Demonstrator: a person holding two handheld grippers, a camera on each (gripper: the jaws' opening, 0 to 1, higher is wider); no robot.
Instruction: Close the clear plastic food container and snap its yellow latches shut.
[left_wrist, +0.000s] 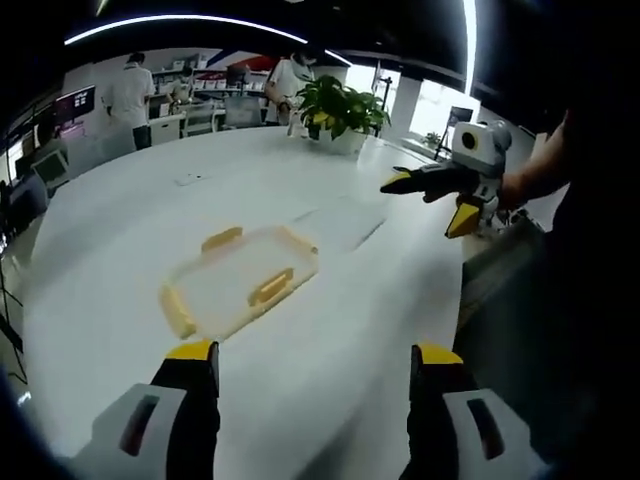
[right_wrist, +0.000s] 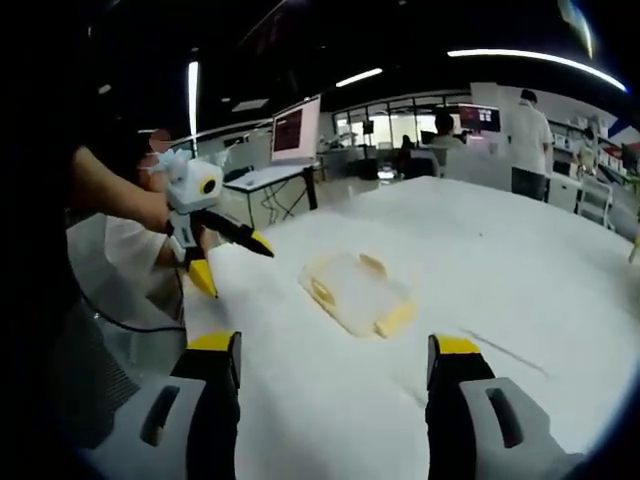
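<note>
A clear plastic food container (left_wrist: 242, 282) with yellow latches (left_wrist: 271, 286) lies flat on the white tabletop (left_wrist: 330, 370), ahead of both grippers. The left gripper (left_wrist: 312, 372) seems nearer; the right gripper (right_wrist: 335, 358) hangs back. Both sets of fingers are spread wide, empty.

Container (left_wrist: 240, 281) latch state can't be resolved: too small and washed out. Both grippers' bases are cut off by the lower edges.

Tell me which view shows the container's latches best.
The left gripper view: the container is larger and sharper there, with its yellow latches distinct. The right gripper view shows it smaller, washed out, latches pale.
</note>
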